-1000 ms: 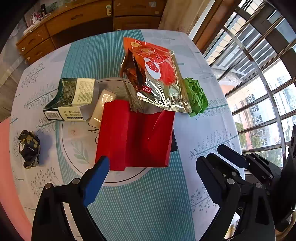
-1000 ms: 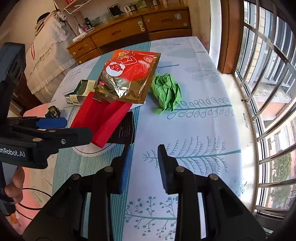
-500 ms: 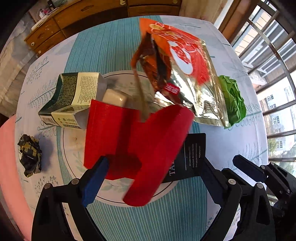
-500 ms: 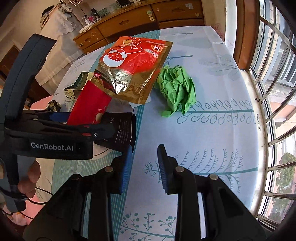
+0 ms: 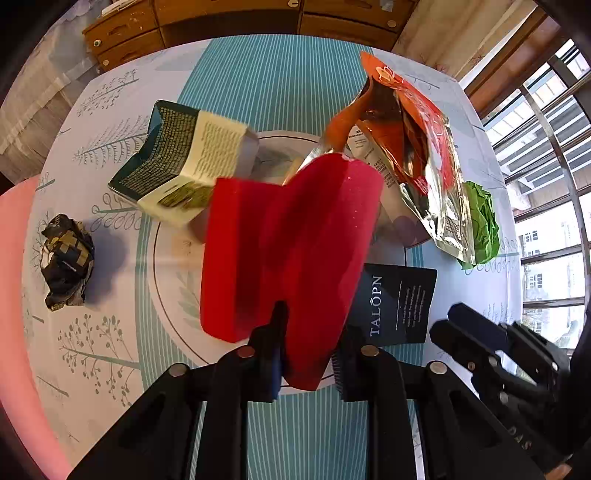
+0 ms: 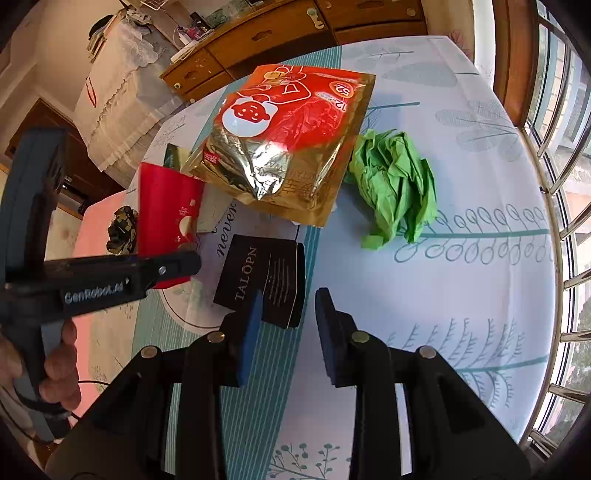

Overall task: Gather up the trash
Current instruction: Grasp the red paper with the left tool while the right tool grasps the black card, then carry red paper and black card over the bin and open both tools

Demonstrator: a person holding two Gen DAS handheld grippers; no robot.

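Observation:
A red folded paper sleeve (image 5: 288, 240) stands bent up off the table, its lower edge between the fingers of my left gripper (image 5: 306, 362). The jaws are closing and the pads press on it. Seen from the right wrist, the same sleeve (image 6: 166, 206) rises behind the left gripper's finger (image 6: 159, 269). My right gripper (image 6: 288, 325) hovers over the tablecloth beside a black "TALOPN" card (image 6: 262, 280). Its jaws are opening, with nothing between them. An orange and gold foil pouch (image 6: 291, 140) and crumpled green paper (image 6: 395, 188) lie beyond.
A flattened green and cream carton (image 5: 184, 166) and a dark crumpled wrapper (image 5: 66, 258) lie on the left of the round table (image 5: 258, 81). A wooden cabinet (image 6: 280, 33) stands behind it. Window bars (image 6: 561, 184) run along the right. A hand (image 6: 55, 369) holds the left gripper.
My left gripper has dropped onto the red sleeve and gone from wide open to shut on it, bending it upward. The right gripper has moved closer to the black card.

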